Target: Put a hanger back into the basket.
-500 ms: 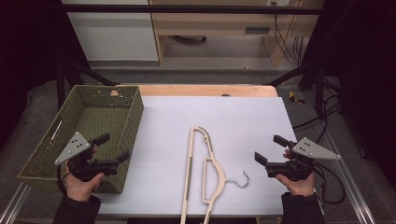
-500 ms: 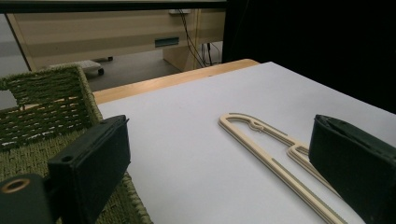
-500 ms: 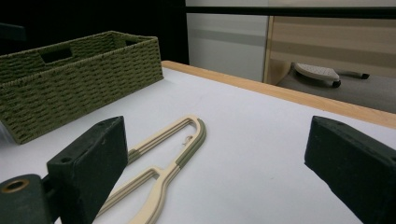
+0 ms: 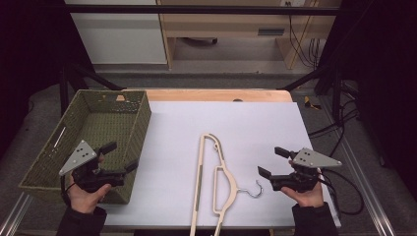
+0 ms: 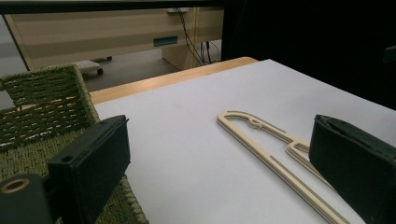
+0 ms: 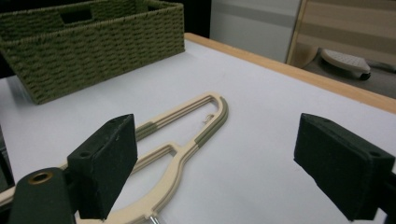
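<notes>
A cream plastic clothes hanger (image 4: 212, 184) with grey-green grip strips and a silver wire hook (image 4: 254, 189) lies flat on the white sheet (image 4: 231, 123) that covers the table, toward the near edge of the sheet and roughly midway between the two hands. Its long narrow loop runs away from the person; the hook curls toward the right gripper (image 4: 274, 162).

The right gripper hovers just beside the hook, not touching the hanger. Its two black jaws stand wide apart with nothing between them. In the right gripper view the hanger (image 6: 187, 135) lies on the sheet below and beyond the jaws, and its looped end points toward the basket (image 6: 93, 46).

The left gripper (image 4: 119, 156), held in the person's left hand (image 4: 88, 194), is well apart from the hanger, over the near right corner of a green woven rectangular basket (image 4: 54, 152) that sits at the left edge of the sheet. Its jaws are also spread, holding nothing. In the left gripper view the hanger (image 5: 266, 144) lies off to the right past the basket rim (image 5: 44, 93).

A pale wooden table edge (image 4: 211, 94) shows beyond the sheet. No readable writing, brand or label is visible on the hanger, the basket or the grippers.
</notes>
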`<state>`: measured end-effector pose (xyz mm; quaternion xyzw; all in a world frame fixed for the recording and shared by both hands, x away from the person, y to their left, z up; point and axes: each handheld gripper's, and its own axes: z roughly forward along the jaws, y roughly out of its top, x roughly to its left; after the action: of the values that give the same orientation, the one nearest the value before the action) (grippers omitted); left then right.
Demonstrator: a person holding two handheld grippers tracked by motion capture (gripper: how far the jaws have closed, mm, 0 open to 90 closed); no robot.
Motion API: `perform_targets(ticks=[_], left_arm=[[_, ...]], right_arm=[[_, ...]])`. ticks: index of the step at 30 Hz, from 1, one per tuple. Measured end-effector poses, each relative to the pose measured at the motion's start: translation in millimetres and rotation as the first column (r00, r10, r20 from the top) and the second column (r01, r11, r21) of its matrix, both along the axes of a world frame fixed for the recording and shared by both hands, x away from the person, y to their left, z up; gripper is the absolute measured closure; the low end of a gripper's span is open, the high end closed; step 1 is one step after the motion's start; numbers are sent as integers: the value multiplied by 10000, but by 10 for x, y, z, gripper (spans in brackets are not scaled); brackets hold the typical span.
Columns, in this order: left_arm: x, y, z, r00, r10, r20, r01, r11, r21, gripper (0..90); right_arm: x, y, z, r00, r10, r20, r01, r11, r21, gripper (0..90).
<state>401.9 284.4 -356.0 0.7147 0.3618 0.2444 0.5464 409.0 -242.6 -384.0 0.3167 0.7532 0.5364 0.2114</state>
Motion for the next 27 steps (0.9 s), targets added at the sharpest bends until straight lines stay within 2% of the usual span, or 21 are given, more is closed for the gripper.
perform_targets(ticks=[5,8,13,15,20,21,27], left_arm=[[0,-13,-6,10000,5,-36,-4,10000,62,54],[-2,-18,-6,10000,-8,-37,8,10000,72,54],[2,-36,-15,10000,-58,-79,59,9999,138,55],[4,-42,-19,9999,-63,-91,64,9999,130,55],[6,-57,-25,9999,-109,-103,110,9998,156,56],[4,-72,-29,9998,-145,-120,148,9997,207,56],[5,-116,-40,9996,-239,-163,243,9994,248,55]], right_arm=[[22,82,-65,9985,453,-297,-458,9988,-153,177],[29,116,-97,9979,542,-361,-551,9982,-251,191],[53,204,-232,9941,821,-713,-871,9937,-709,233],[59,224,-281,9918,977,-819,-1058,9893,-1006,251],[75,262,-374,9841,1341,-1165,-1485,9810,-1248,317],[88,295,-419,9788,1535,-1355,-1734,9734,-1500,347],[119,370,-524,9691,1763,-1723,-2086,9590,-1920,440]])
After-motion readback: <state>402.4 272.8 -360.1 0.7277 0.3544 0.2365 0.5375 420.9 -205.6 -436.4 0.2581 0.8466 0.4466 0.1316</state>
